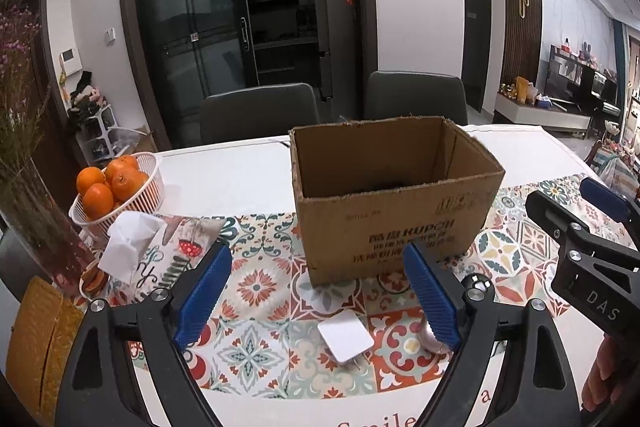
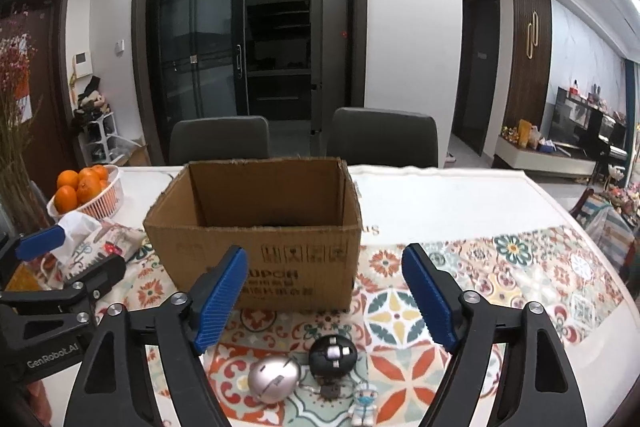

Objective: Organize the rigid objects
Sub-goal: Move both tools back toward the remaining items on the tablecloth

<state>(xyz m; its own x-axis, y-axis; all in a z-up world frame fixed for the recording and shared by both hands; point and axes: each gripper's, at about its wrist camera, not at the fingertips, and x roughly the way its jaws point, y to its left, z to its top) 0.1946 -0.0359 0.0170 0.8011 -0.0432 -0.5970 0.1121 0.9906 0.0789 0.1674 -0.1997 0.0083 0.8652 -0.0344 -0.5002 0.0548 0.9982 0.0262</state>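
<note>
Blue ribbed pads mark both tongs, and each pair stands spread apart with nothing between them. The left tongs [image 1: 316,291] hover over a flat white rounded-rectangle block [image 1: 346,338], which lies on the patterned tabletop [image 1: 256,287] just in front of the brown open-topped cardboard box [image 1: 394,203], its long side angled across the gap. The right tongs [image 2: 324,297] hang nearest a silver egg-shaped shell [image 2: 273,379], a black ball with silver patches [image 2: 333,355] touching beside it, and a small white-and-blue figurine [image 2: 363,403], all in front of that box. Left of the box sits a white basket of oranges [image 1: 116,187].
</note>
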